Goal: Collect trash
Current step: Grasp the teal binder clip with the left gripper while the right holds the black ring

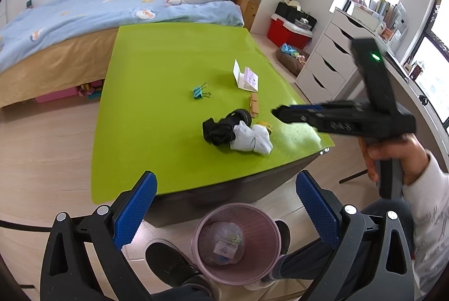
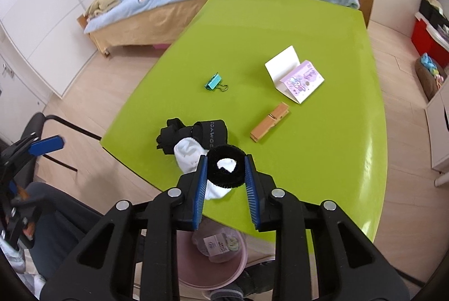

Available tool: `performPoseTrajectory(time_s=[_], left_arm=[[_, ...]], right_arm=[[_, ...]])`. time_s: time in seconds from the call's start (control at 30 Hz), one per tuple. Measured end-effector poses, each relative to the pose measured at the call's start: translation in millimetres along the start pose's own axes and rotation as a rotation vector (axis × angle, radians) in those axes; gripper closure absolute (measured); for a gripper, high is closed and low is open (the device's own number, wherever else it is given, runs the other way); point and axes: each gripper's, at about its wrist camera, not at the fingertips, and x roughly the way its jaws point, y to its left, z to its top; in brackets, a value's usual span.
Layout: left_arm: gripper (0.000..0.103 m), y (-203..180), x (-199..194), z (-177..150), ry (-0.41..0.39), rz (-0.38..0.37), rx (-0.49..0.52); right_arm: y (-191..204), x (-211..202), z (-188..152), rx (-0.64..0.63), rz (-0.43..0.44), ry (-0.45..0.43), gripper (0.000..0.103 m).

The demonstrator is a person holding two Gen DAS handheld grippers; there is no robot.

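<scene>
A pink trash bin (image 1: 238,242) with wrappers inside stands on the floor at the near edge of the green table (image 1: 168,62); it also shows in the right wrist view (image 2: 213,270). My left gripper (image 1: 224,205) is open and empty above the bin. My right gripper (image 2: 226,174) is shut on a black fuzzy ring (image 2: 227,169), held just above the table's near edge. A white sock (image 2: 190,155) and black strap (image 2: 193,132) lie under it. On the table lie a teal binder clip (image 2: 214,82), a wooden clothespin (image 2: 269,122) and a small open card box (image 2: 294,76).
A bed with a blue cover (image 1: 98,9) and plush toys stands behind the table. White drawers (image 1: 328,54) and a red box (image 1: 286,31) are at the right. The person's shoes (image 1: 168,261) flank the bin.
</scene>
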Motion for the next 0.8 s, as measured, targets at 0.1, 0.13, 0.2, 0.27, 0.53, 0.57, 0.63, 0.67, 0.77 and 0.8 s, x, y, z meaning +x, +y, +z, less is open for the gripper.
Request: performPoseTrajectory(time_s=[0.1, 0.13, 0.2, 0.27, 0.53, 0.57, 0.63, 0.67, 0.77, 0.8], left_arm=[[0.008, 2, 7, 9, 0.008, 0.014, 0.001], [0.008, 3, 11, 13, 0.014, 0.016, 0.002], [0.008, 3, 18, 21, 0.027, 0.015, 0.006], [0.008, 4, 27, 30, 0.046, 0.010, 0.010], [0.008, 4, 72, 66, 0.129, 0.022, 0.023], [0.008, 5, 79, 71, 0.139, 0.031, 0.027], [0.008, 6, 92, 84, 0.157, 0.046, 0.026], [0.008, 8, 98, 90, 0.164, 0.053, 0.021], [0.008, 13, 118, 108, 0.182, 0.076, 0.011], [0.008, 14, 124, 112, 0.191, 0.083, 0.006]], right_arm=[[-1, -10, -10, 0.016, 0.009, -0.018, 0.077], [0, -13, -13, 0.017, 0.009, -0.023, 0.077], [0, -18, -20, 0.018, 0.012, -0.031, 0.077], [0, -21, -26, 0.023, 0.018, -0.033, 0.077], [-5, -23, -42, 0.045, 0.030, -0.034, 0.077], [-6, -22, -43, 0.049, 0.031, -0.032, 0.077], [-7, -22, -42, 0.053, 0.033, -0.037, 0.077], [-7, -22, -42, 0.055, 0.036, -0.038, 0.077], [-8, -22, -43, 0.059, 0.042, -0.038, 0.077], [-8, -21, -43, 0.060, 0.045, -0.037, 0.077]])
